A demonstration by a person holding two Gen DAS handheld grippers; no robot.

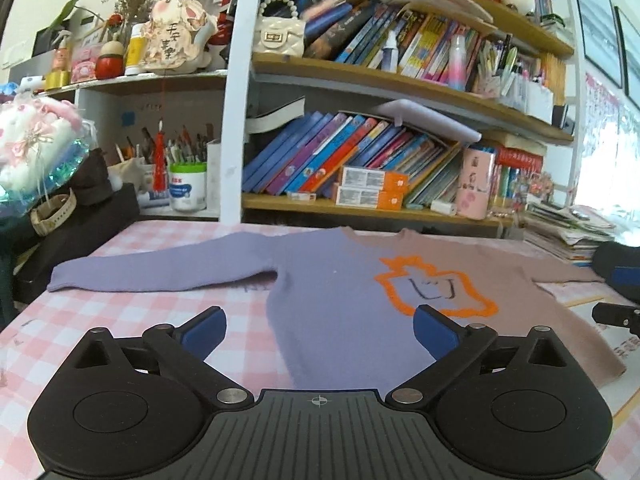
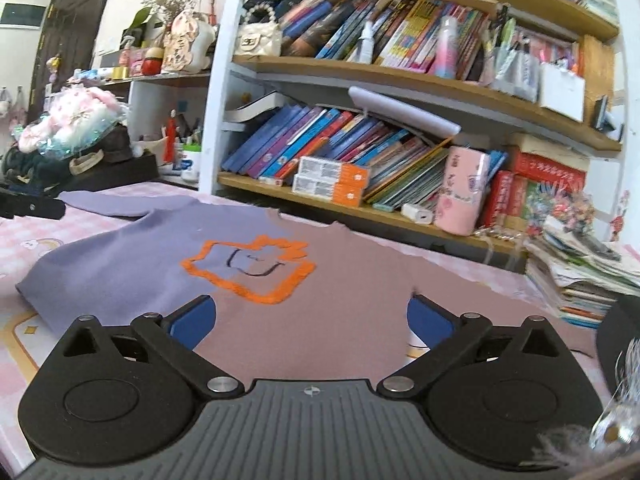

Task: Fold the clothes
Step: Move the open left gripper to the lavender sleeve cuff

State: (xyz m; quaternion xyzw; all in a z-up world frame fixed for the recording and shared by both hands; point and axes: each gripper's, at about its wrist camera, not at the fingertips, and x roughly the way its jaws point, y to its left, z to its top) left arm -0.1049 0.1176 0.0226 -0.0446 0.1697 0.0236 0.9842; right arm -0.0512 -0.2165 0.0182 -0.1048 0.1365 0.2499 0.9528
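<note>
A sweater [image 1: 332,292] lies flat on the pink checked tablecloth, one half lilac, the other dusty pink, with an orange outline patch [image 1: 436,288] on the chest. Its lilac sleeve [image 1: 160,268] stretches out to the left. My left gripper [image 1: 320,330] hovers open above the lilac half near the hem, nothing between its blue pads. In the right wrist view the same sweater [image 2: 340,280] spreads ahead, and my right gripper [image 2: 312,320] stands open over the pink half, clear of the cloth. The other gripper shows at the left edge [image 2: 32,204].
A bookshelf [image 1: 360,204] packed with books and boxes runs along the table's far edge. A black box with a watch and plush toys [image 1: 60,208] sits at the left. A stack of papers [image 2: 580,272] stands at the right. A dark object [image 2: 620,340] lies near the right edge.
</note>
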